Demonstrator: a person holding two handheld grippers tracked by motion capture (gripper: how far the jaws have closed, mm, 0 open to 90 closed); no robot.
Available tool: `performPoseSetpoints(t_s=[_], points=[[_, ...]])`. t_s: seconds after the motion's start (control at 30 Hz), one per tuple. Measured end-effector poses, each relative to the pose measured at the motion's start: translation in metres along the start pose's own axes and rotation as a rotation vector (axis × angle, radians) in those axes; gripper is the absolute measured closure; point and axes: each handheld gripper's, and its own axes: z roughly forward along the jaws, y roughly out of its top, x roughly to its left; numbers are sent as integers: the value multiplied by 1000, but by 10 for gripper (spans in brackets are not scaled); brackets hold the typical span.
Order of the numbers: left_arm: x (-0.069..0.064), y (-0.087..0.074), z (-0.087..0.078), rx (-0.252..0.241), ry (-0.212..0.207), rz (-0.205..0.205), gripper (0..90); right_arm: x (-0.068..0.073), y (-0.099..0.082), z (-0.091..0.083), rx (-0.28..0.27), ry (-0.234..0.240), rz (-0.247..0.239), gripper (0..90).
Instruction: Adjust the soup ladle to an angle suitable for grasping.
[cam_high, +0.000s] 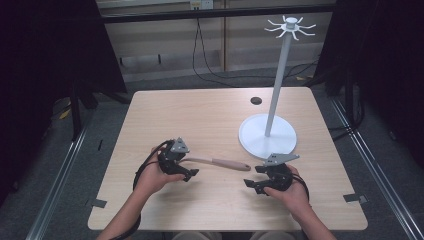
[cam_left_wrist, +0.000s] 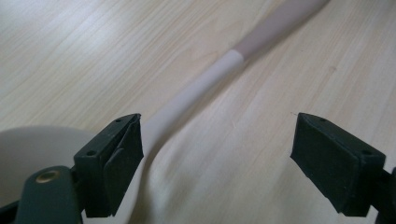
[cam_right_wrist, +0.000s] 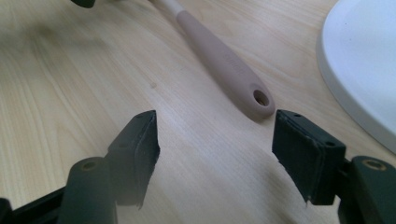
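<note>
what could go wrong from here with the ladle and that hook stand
1. Both tongs stand open with the ladle lying loose on the table; a grab on its smooth round handle may slip or roll it.
2. The hanging hole is small and the hooks sit high, so threading it could miss.
3. The right tongs work close to the stand base and might knock it.

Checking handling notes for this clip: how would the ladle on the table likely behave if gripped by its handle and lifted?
The ladle looks rigid, so it probably won't flop. Its bowl sits at one end, so it may tip bowl-down in a handle-end grip. The handle looks smooth and rounded, so it could twist or slip.
</note>
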Motion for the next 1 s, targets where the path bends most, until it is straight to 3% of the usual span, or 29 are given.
performPoseSetpoints(t_s=[0.1, 0.3, 0.43, 0.5, 0.6, 0.63, 0.7, 0.87, 0.9, 1.0], points=[[2, 5, 5, 22, -12, 22, 167, -1, -2, -3, -1, -6, 8, 301], [8, 12, 18, 55, -25, 30, 181, -4, -6, -10, -7, -16, 27, 284], [12, 15, 27, 83, -17, 51, 210, -5, -8, -14, -13, -25, 37, 268], [15, 15, 30, 103, -42, 52, 218, -6, -9, -16, -14, -27, 41, 266], [17, 18, 35, 114, -51, 68, 238, -7, -11, -18, -11, -35, 44, 258], [17, 18, 36, 109, -51, 55, 246, -8, -11, -18, -11, -39, 49, 257], [18, 20, 39, 121, -55, 78, 260, -10, -11, -19, -17, -40, 56, 255], [19, 22, 43, 133, -59, 91, 307, -10, -13, -21, -17, -40, 59, 253], [18, 24, 45, 150, -71, 118, 319, -10, -13, -21, -20, -40, 62, 253], [18, 25, 49, 174, -91, 139, 332, -11, -13, -22, -24, -37, 62, 251]])
